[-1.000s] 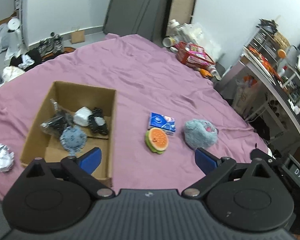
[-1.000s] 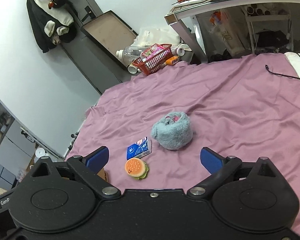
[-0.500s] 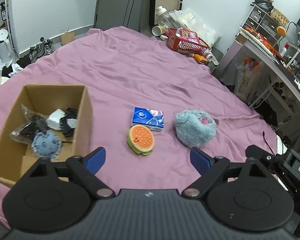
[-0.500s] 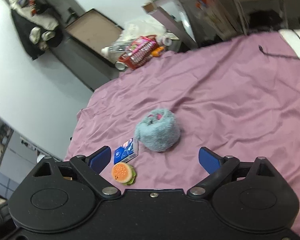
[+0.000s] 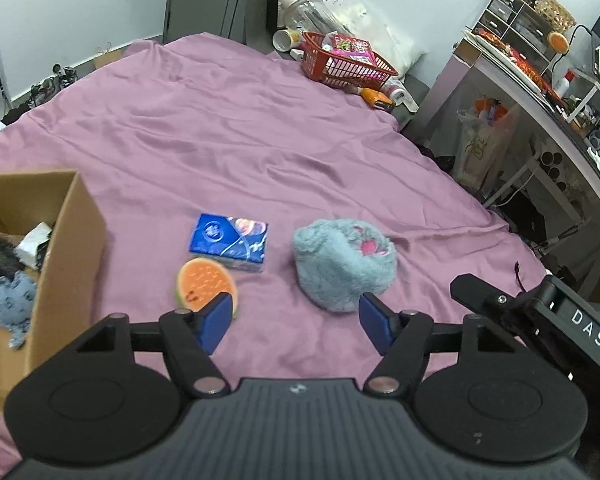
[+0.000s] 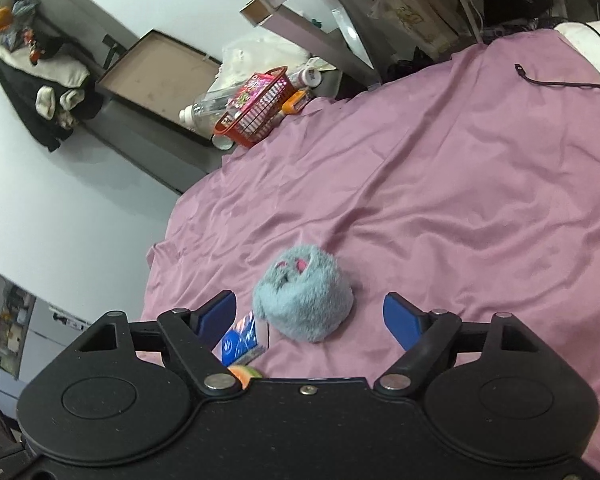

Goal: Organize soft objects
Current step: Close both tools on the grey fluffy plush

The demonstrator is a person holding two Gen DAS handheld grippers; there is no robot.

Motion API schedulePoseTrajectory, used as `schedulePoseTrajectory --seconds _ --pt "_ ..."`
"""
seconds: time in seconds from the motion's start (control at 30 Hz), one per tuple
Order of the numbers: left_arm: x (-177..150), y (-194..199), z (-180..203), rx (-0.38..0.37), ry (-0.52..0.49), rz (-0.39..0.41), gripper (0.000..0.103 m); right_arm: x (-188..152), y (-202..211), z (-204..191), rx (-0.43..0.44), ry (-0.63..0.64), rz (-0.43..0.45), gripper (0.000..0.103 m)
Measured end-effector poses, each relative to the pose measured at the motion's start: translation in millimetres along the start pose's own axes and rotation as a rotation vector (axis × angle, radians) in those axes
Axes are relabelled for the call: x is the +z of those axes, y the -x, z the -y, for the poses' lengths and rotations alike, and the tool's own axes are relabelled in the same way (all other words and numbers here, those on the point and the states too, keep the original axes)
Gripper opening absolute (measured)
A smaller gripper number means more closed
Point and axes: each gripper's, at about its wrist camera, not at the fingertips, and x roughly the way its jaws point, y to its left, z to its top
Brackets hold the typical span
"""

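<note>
The wide mauve bedsheet (image 5: 228, 128) fills both views, creased and slack, so anything set on it sits a little sunk in. At the left edge stands the open brown cardboard box (image 5: 70, 240), a few soft bits already inside, among them a frayed blue-grey denim scrap (image 5: 10, 300). That looks like the drop-off.

Out on the sheet, well clear of the box, sits the fluffy grey-blue plush ball with pink patches (image 6: 302, 296). The right gripper (image 6: 310, 314) hangs just short of it, blue pads spread wide, empty, the plush framed almost dead centre between them. This looks like the pick in hand. To do it well: come in level, straddle the widest part of the fur, and close low enough to catch the body, not just the pile, which would slip. Mind the left pad: the blue printed tissue packet (image 6: 244, 340) lies just beside the plush on that side and could get pinched along with it.

The left gripper (image 5: 296, 316) is also spread wide and empty, low over the sheet, its left pad overlapping the small orange burger-shaped squishy toy (image 5: 204, 282) in view. Whether it touches, I cannot tell. The squishy lies right against the tissue packet, so a grab there wants a clean line from the near side.
</note>
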Motion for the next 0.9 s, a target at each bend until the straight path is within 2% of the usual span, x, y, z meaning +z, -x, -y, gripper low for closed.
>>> schedulePoseTrajectory --seconds 0.17,0.43,0.6,0.9 --pt "10.0 -14.6 10.5 -0.012 0.007 0.008 0.063 6.5 -13.6 5.7 -0.001 -0.031 -0.020 0.074" --pt "17.9 -38.8 21.3 -0.018 0.019 -0.006 0.062 10.2 -31.9 13.6 0.002 -0.075 -0.052 0.066" --pt "22.0 -59.7 17.4 -0.038 0.054 -0.027 0.058 9.3 -45.5 25.8 0.014 -0.142 -0.092 0.055" --pt "34.4 -99.8 11.3 -0.062 0.090 -0.060 0.057 8.3 -71.0 36.8 0.053 -0.223 -0.126 0.053"
